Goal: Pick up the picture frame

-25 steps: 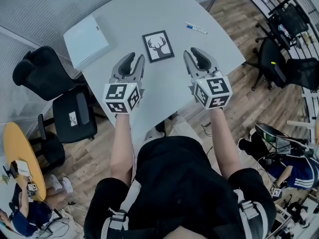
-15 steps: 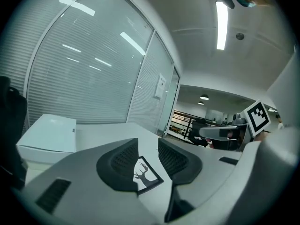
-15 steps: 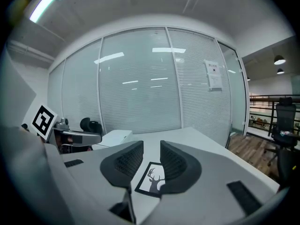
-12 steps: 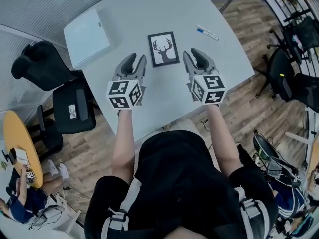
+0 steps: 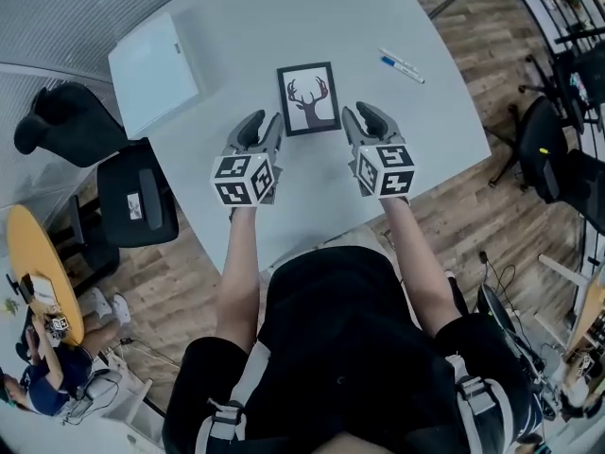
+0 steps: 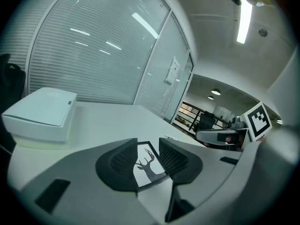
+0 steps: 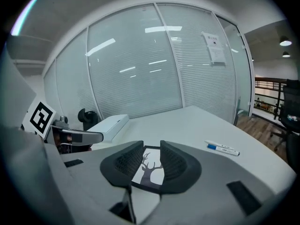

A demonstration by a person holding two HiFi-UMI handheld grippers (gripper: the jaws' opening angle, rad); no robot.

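Looking down from the head cam: saw the picture frame (image 5: 309, 98), black border w/ a deer-antler print, lying flat on the grey table (image 5: 284, 17), roughly mid-table. Held the left gripper (image 5: 264, 127) just beside the frame's lower left corner and the right gripper (image 5: 362, 115) just beside its lower right corner, both angled down twd the tabletop, w/ no contact on the frame afaict. Caught the left jaws spreading wider at that moment, nothing pinched btwn them, only the frame showing thru the gap further on. Had the right jaws apart too, released and empty, w/ the deer print visible thru the gap. Also spotted a flat white box (image 5: 154, 69) near the table's far left edge, well apart from the frame, and a white marker (image 5: 402, 65) w/ a blue end off to the frame's right. Noticed a black office chair (image 5: 138, 202) at the table's left side, over wood flooring.
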